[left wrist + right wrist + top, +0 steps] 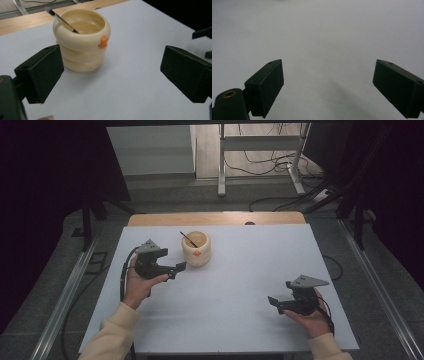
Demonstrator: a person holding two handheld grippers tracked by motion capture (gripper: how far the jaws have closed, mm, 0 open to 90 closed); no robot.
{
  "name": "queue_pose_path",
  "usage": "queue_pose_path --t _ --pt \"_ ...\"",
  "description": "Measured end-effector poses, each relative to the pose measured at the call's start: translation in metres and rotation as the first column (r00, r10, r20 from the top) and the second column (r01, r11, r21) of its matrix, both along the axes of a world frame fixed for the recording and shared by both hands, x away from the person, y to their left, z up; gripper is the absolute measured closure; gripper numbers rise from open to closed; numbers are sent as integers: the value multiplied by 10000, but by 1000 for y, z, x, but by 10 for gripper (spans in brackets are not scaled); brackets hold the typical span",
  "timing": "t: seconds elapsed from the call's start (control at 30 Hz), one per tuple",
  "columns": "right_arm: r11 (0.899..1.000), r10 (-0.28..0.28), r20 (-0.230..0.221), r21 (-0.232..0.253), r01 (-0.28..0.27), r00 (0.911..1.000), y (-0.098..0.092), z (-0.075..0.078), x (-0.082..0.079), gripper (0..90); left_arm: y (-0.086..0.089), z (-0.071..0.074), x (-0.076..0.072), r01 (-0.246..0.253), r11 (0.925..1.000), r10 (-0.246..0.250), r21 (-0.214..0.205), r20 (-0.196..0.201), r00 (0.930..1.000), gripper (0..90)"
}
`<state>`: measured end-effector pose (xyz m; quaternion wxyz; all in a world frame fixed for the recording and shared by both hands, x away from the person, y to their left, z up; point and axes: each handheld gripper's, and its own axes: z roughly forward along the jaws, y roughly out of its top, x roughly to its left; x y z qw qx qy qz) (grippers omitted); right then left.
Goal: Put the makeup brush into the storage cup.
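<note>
A cream ringed cup (196, 248) with a small orange knob on its side stands at the back of the white table (240, 280), left of centre. A thin dark stick (189, 239) leans inside it. My left gripper (178, 268) is just left of the cup and points at it, open and empty. In the left gripper view the cup (82, 42) and stick (62, 20) sit just beyond the spread jaws of the left gripper (112, 72), nearer the left one. My right gripper (274, 301) hovers open at the table's front right. In its own view, the right gripper (328, 85) is over bare table (319, 32).
A wooden strip (215, 218) runs along the table's far edge. Beyond it are a metal stand (260, 150) and loose cables (270, 165) on the floor. Dark curtains hang at both sides. The other gripper (202, 33) shows at the right edge of the left gripper view.
</note>
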<state>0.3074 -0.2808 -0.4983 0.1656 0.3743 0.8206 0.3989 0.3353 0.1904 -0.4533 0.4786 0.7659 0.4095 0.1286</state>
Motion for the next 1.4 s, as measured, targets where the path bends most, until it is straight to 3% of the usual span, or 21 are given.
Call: queue_pose_path --t 0.3,0.63,0.9,1.4 --pt "10000 7 -24 -32 -7 10000 1 0 0 96 15 -20 -20 -235 9996 241 128 -480 9986 51" --pt "10000 9 -40 -31 -9 10000 0 0 -1 94 28 -32 -40 -479 9987 493 194 -823 9954 54" --pt "10000 13 -30 71 -13 10000 -2 0 -1 89 32 -45 -57 -733 9950 788 674 -831 9934 58" --pt "9998 91 -17 174 -91 10000 -6 -1 -3 87 36 -51 -72 -1045 9903 1113 914 -719 9912 62"
